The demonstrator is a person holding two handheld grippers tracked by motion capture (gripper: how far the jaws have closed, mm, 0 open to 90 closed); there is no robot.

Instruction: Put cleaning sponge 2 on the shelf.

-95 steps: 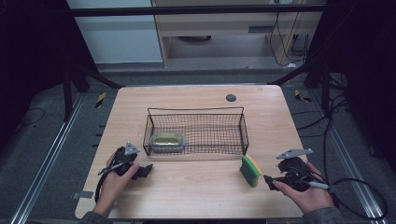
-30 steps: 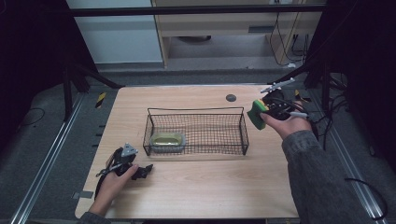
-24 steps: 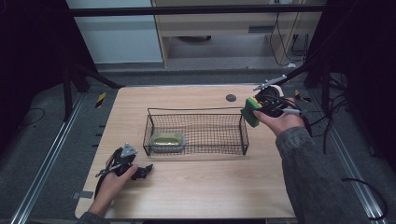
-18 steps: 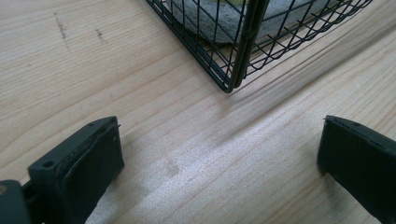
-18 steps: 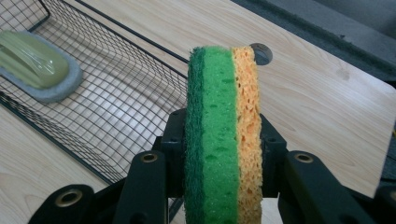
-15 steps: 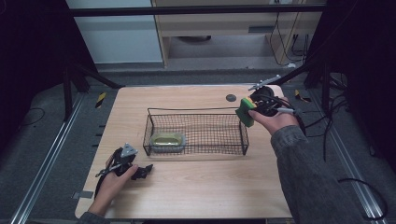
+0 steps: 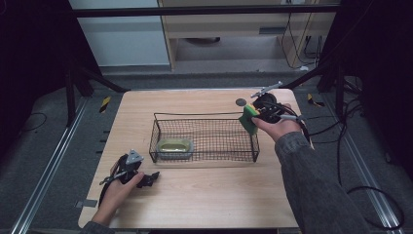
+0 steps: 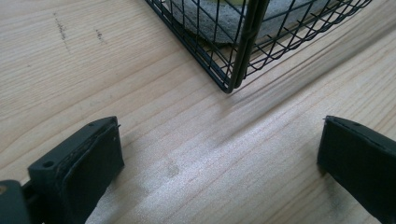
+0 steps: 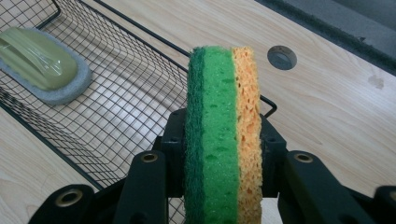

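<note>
Green and yellow, the sponge (image 9: 223,135) stands on edge between the jaws of my right gripper (image 9: 219,154), pinched from both flat sides; in the right gripper view it rises through the lower middle of the frame, the green scouring face to the left, the porous yellow to the right. The high view puts that same sponge (image 7: 250,118) at right of centre, my right gripper (image 7: 260,113) holding it just above the right end wall of the wire basket (image 7: 204,117), but it cannot separate the two layers as the close view does.

My right gripper view also looks down into the basket (image 9: 116,79), where a pale green scrubber on a grey pad (image 9: 44,65) lies at the upper left of the frame. From above, that scrubber (image 7: 175,147) sits in the basket's lower left corner. A round dark hole (image 9: 282,57) in the wooden table (image 9: 355,116) shows at upper right; from above it (image 7: 240,102) lies just beyond the basket's far rim.

My left gripper (image 7: 139,176) rests low at the lower left of the high view, on the table (image 7: 204,204) near the basket's near left corner. Its own view shows what the overhead cannot: both jaws stand wide apart with nothing between them, bare wood (image 8: 196,154) beneath, and the basket's corner post (image 8: 243,51) at top centre.
</note>
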